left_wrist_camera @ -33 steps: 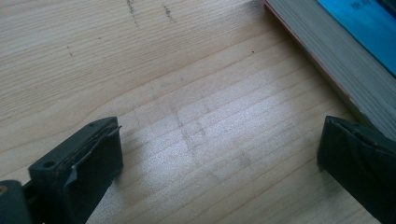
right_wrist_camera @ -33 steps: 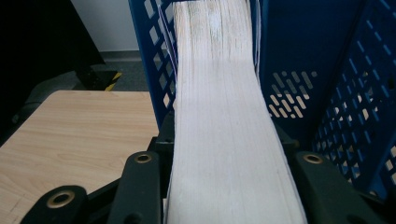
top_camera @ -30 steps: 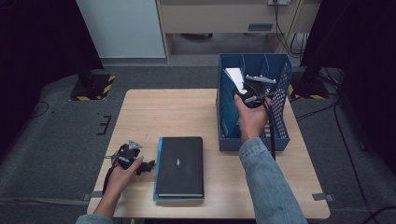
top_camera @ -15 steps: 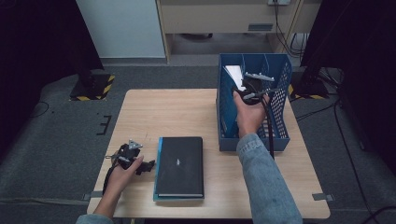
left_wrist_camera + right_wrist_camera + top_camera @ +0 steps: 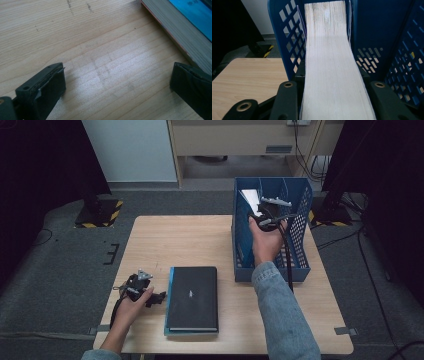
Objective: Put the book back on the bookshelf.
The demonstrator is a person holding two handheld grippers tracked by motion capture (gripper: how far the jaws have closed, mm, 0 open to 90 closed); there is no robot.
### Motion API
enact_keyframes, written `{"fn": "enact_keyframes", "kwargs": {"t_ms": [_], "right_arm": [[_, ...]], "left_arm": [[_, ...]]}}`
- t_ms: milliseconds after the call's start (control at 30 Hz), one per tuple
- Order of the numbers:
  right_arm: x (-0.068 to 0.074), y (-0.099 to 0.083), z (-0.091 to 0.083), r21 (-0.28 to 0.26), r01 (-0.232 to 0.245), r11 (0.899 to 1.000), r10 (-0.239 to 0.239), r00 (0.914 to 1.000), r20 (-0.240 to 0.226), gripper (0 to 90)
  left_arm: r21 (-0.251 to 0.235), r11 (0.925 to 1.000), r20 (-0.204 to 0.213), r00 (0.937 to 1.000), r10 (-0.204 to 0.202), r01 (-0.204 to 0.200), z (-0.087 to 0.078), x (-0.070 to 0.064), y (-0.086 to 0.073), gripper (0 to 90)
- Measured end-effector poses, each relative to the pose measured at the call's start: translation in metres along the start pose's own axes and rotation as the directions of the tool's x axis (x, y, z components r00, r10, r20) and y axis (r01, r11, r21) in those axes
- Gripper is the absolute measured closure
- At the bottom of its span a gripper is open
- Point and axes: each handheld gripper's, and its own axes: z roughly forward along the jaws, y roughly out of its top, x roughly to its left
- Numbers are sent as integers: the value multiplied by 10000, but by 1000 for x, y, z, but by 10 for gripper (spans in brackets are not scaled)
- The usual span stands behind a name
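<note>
1. Right tongs [image 5: 264,214] pinch a white-paged book [image 5: 332,62], held inside the blue rack [image 5: 300,240].
2. Left tongs [image 5: 150,296] rest spread on the table [image 5: 190,240], just beside the black book [image 5: 192,297].

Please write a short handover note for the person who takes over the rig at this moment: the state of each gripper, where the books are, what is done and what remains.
Right gripper: shut on a book, page edges facing its camera, held inside the blue file rack at the table's right side.
Left gripper: open, low over the bare wooden table, just left of the black book; nothing between its jaws.
Black book: lies flat near the front edge, stacked on a blue-covered one.
Done: one book is in the rack, not yet released.
Left: probably release it, then rack the flat books.
</note>
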Motion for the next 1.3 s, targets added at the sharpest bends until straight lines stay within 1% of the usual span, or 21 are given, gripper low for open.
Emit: {"fn": "enact_keyframes", "kwargs": {"t_ms": [267, 400, 533, 667, 767, 800, 867, 900, 933, 967, 1000, 1033, 1067, 1133, 1200, 1300], "right_arm": [[5, -2, 0, -27, 203, 9998, -203, 9998, -13, 591], [5, -2, 0, -48, 151, 9999, -151, 9999, 36, 589], [5, -2, 0, -82, 124, 9999, -124, 9999, -15, 582], [4, -3, 0, -131, -36, 9999, 35, 9999, -103, 571], [4, -3, 0, -128, -36, 9999, 34, 9999, -136, 561], [4, -3, -1, -93, -121, 9999, 119, 9996, -243, 528], [4, -4, -1, -62, -206, 9998, 204, 9993, -329, 500], [4, -4, -1, -62, -206, 9998, 204, 9993, -329, 500], [5, -4, -1, -88, -97, 9999, 94, 9993, -362, 482], [6, -5, -1, -50, 10, 10000, -12, 9986, -522, 434], [7, -5, -2, -55, -12, 10000, 8, 9981, -620, 397], [7, -5, -3, -132, -130, 9998, 120, 9970, -763, 373], [7, -6, -4, -154, -195, 9997, 181, 9965, -819, 373], [7, -6, -6, -198, -128, 9997, 109, 9958, -908, 364], [7, -8, -7, -179, -264, 9995, 243, 9941, -1061, 349], [7, -10, -9, -205, -244, 9995, 219, 9933, -1134, 336]], "left_arm": [[7, 10000, -1, 10000, 7, -7, 0, 0, 0, 0], [10, 10000, -2, 10000, 8, -8, 0, 0, 0, 0], [19, 10000, 5, 10000, 16, -16, 0, 0, 0, 0], [19, 10000, 13, 10000, 26, -26, 0, 0, 0, 0], [20, 10000, 16, 10000, 27, -27, 0, -1, 0, 0], [20, 10000, 15, 10000, 25, -25, 0, -1, 0, 0], [18, 10000, 23, 10000, 29, -29, 0, -1, 0, 0], [18, 10000, 23, 10000, 29, -29, 0, -1, 0, 0], [16, 10000, 24, 10000, 29, -29, 0, -1, 0, 0], [17, 10000, 25, 10000, 29, -29, 0, -1, 0, 0], [20, 10000, 26, 10000, 31, -31, 0, -1, 0, 0], [16, 10000, 29, 10000, 29, -29, 0, -1, 0, 0], [54, 10000, 29, 10000, 72, -72, 0, -1, 1, 0], [56, 10000, 23, 10000, 72, -72, 0, -1, 1, 0], [56, 10000, 24, 10000, 73, -73, 0, -1, 1, 0], [56, 10000, 21, 10000, 69, -69, 0, -1, 1, 0]]}}
